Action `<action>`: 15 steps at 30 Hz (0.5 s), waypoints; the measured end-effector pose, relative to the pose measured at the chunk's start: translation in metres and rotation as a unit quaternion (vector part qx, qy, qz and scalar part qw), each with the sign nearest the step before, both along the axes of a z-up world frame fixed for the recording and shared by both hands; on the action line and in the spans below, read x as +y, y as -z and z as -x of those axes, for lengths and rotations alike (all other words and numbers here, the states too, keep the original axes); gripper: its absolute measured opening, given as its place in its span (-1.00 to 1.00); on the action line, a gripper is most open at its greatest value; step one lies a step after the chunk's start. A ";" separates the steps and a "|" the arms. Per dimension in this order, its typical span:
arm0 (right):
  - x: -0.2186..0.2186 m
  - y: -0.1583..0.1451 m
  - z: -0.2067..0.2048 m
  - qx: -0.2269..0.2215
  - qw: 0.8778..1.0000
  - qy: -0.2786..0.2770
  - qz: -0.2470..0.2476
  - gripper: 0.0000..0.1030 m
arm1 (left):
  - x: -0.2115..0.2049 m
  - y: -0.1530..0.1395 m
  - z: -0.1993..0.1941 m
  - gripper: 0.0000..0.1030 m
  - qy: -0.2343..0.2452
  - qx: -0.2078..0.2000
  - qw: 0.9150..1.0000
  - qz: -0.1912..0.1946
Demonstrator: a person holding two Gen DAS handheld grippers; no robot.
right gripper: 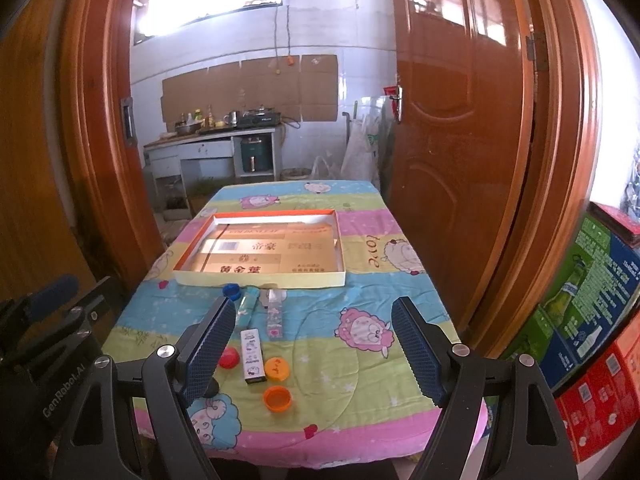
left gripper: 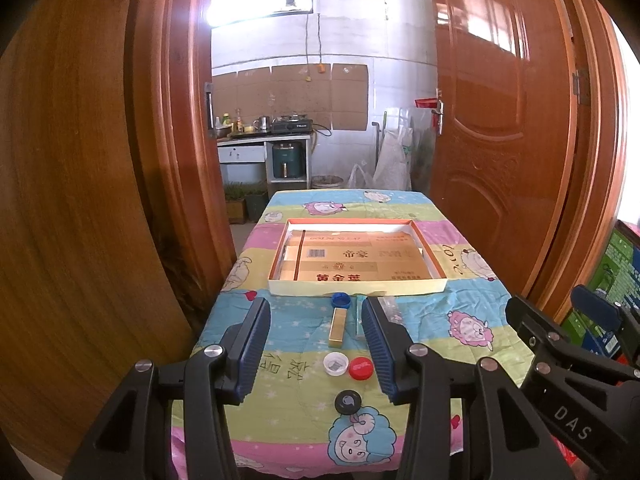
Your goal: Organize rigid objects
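On the cartoon-print tablecloth lies a shallow cardboard tray (left gripper: 356,288) with nothing loose in it. In front of it are scattered small items: a blue cap (left gripper: 341,300), a gold lighter (left gripper: 337,326), a white cap (left gripper: 335,363), a red cap (left gripper: 361,369) and a black cap (left gripper: 349,401). The right wrist view adds a cyan lighter (right gripper: 246,306), a clear lighter (right gripper: 275,314), a white cartoon lighter (right gripper: 253,356) and two orange caps (right gripper: 277,369). My left gripper (left gripper: 316,344) hovers open above the gold lighter and the caps. My right gripper (right gripper: 314,346) is open too, holding nothing.
Brown wooden doors (left gripper: 500,140) flank the table on both sides. Stacked green and red cartons (right gripper: 592,320) stand close at the right. The table's near edge (right gripper: 320,446) runs just below the grippers. Beyond the far end is a kitchen counter (left gripper: 264,136).
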State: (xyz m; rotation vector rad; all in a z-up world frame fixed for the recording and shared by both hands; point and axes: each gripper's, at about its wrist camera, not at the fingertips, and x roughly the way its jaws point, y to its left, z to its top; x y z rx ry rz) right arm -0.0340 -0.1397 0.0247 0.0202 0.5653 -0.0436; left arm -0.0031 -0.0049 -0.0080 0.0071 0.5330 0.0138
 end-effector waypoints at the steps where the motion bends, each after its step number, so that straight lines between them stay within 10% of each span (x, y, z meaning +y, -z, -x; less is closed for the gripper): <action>1: 0.000 0.000 0.000 0.000 1.000 -0.001 0.000 0.59 | 0.000 0.000 0.000 -0.08 0.000 0.000 1.000 0.000; 15: -0.002 0.002 0.000 0.001 1.000 -0.003 -0.004 0.59 | 0.003 0.003 -0.001 -0.08 -0.002 0.009 1.000 0.006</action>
